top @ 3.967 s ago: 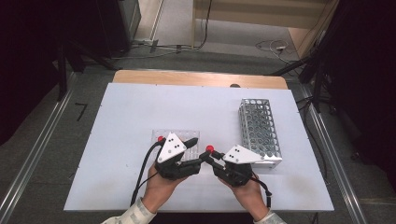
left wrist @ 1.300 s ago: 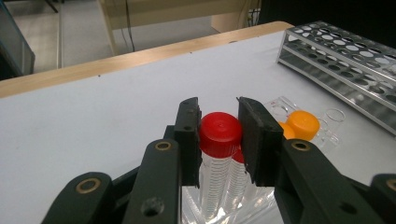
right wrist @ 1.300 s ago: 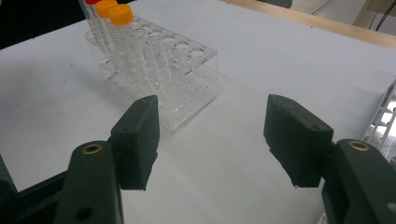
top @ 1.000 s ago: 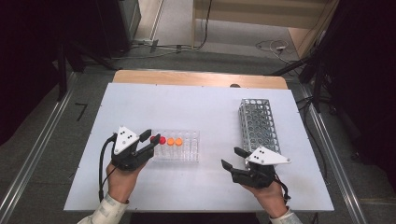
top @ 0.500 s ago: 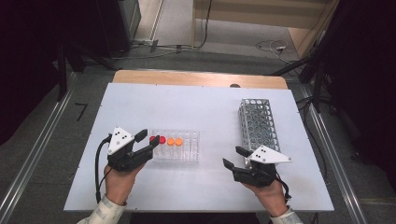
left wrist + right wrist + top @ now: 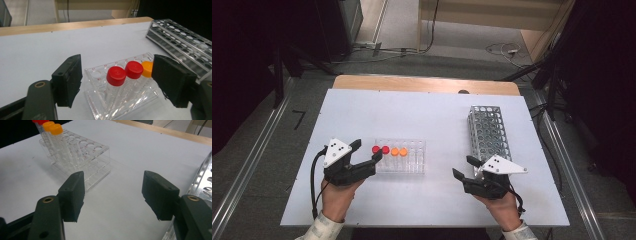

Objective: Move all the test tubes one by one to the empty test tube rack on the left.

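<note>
A clear plastic rack (image 6: 412, 159) left of the table's centre holds two red-capped tubes (image 6: 376, 149) and two orange-capped tubes (image 6: 399, 151), all upright. My left gripper (image 6: 367, 150) is at the rack's left end. Its jaws have just been opening and now stand wide. In the left gripper view the red caps (image 6: 116, 75) show between the open left gripper (image 6: 120, 81) pads, and neither pad touches them. My right gripper (image 6: 463, 166) rests open and holds nothing, close to the metal rack's near end. The right gripper view has the open right gripper (image 6: 113, 195) over bare table.
A long metal wire rack (image 6: 489, 132) lies at the right, running away from me; its edge (image 6: 205, 182) is beside my right jaw. The table's far edge has a wooden strip (image 6: 422, 82). Bare white table (image 6: 412, 115) stretches beyond both racks.
My left jaws have opened off the red-capped tube, which now stands in the clear rack, and the hand has drawn slightly left. The right gripper has kept still.
</note>
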A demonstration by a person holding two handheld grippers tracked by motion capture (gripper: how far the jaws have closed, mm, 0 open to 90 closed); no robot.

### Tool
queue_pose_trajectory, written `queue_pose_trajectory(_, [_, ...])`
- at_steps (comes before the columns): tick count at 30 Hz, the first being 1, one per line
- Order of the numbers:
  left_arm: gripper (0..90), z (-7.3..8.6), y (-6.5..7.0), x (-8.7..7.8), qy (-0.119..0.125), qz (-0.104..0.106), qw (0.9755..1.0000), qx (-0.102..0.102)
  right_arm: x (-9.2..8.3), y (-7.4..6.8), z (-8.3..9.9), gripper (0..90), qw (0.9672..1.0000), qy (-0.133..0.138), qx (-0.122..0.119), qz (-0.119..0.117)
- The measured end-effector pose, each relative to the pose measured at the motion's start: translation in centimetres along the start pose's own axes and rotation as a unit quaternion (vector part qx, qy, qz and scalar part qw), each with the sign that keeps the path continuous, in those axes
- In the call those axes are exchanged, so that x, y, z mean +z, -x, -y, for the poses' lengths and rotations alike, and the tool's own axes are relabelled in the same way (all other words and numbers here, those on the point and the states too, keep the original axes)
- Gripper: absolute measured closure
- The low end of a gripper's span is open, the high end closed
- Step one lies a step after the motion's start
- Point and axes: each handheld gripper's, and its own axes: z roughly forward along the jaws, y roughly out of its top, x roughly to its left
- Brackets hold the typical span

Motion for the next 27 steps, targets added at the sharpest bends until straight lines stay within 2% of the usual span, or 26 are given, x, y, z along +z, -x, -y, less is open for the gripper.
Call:
queue_pose_trajectory(9, [20.7, 0.9, -1.4, -0.6, -0.002, -0.016, 0.9998, -0.009, -0.9, 1.1, 0.3, 31.3, 0.9998, 0.011, 0.008, 0.013])
queue_pose_trajectory(18, [20.3, 1.6, -2.4, -1.2, 0.000, -0.034, 0.9993, -0.016, -2.4, 2.7, 0.8, 28.6, 0.9991, 0.021, 0.016, 0.034])
queue_pose_trajectory(27, [19.1, 2.0, -3.1, -1.2, -0.005, -0.041, 0.9989, -0.022, -4.1, 4.4, 1.4, 27.6, 0.9972, 0.030, 0.031, 0.061])
